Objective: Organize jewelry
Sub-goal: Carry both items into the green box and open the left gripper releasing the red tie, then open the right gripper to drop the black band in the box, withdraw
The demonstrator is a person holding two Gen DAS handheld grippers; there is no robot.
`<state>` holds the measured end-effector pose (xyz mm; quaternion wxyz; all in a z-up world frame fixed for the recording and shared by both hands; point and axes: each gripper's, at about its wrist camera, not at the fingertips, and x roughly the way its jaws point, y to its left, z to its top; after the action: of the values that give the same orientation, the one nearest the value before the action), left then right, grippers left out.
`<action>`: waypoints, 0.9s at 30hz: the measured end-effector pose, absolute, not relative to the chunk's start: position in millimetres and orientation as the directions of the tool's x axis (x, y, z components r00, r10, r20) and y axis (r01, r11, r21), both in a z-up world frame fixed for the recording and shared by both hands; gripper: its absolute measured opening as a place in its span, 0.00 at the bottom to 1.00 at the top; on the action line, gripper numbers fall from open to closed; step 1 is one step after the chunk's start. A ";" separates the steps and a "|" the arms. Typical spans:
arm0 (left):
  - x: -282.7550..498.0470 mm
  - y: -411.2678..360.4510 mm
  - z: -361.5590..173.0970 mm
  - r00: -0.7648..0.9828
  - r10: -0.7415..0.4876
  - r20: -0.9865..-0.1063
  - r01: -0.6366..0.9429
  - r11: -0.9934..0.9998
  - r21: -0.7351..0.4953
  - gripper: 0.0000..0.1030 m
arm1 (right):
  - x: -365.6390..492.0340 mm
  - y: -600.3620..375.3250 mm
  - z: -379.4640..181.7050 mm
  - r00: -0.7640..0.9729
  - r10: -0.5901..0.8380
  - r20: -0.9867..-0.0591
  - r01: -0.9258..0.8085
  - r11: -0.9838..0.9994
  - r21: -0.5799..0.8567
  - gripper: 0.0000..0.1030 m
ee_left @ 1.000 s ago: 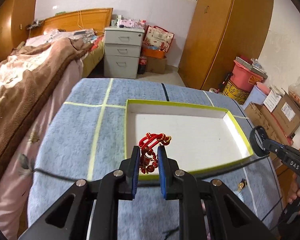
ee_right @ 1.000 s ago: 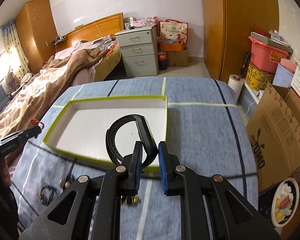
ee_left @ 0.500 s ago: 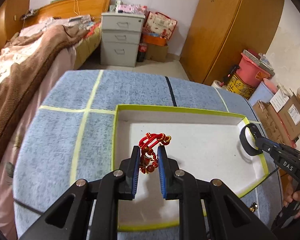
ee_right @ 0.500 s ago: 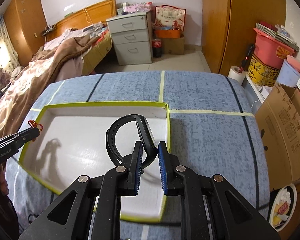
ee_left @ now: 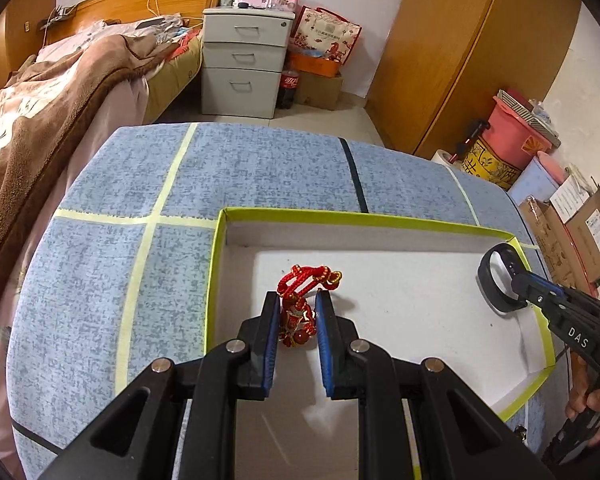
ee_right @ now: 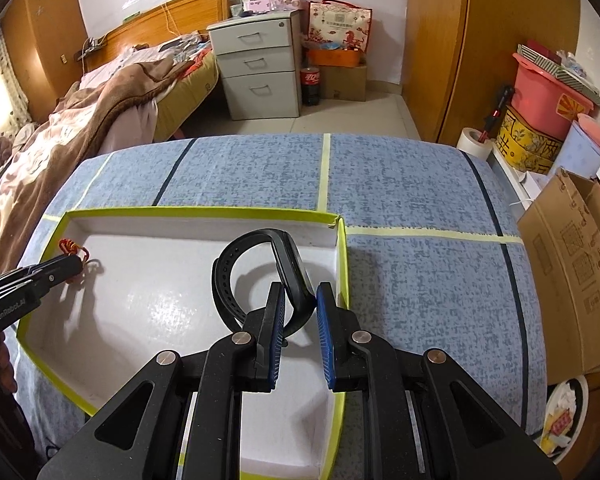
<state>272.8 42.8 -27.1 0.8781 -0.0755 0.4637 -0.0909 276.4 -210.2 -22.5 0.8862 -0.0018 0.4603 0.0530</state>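
The left hand-held gripper (ee_left: 297, 322) is clamped on a red charm (ee_left: 300, 308), the right hand-held gripper (ee_right: 300, 312) on a black wristband (ee_right: 256, 276), both held over the white tray (ee_right: 204, 213). Next, lowering and releasing seems required.

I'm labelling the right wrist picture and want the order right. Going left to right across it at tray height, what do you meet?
Left hand-held gripper holding the red knotted bracelet → white floor of the green-rimmed tray → black wristband in the right hand-held gripper → blue tablecloth → cardboard box.
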 end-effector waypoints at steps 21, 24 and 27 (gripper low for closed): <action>276.3 39.8 -25.1 0.547 -0.240 -0.802 0.097 0.970 -0.224 0.37 | 278.4 -208.9 -27.8 0.564 0.098 -0.820 -0.089 0.994 0.058 0.21; 272.6 40.4 -22.3 0.558 -0.242 -0.794 0.104 0.969 -0.222 0.47 | 274.1 -209.8 -23.0 0.580 0.106 -0.808 -0.092 0.994 0.065 0.31; 266.0 42.7 -18.1 0.566 -0.251 -0.785 0.106 0.967 -0.233 0.48 | 267.3 -210.1 -16.3 0.598 0.130 -0.791 -0.104 0.991 0.084 0.40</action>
<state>266.0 42.7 -18.1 0.8813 -0.0797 0.4547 -0.1014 267.3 -210.1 -16.3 0.8936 0.0145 0.4438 0.0655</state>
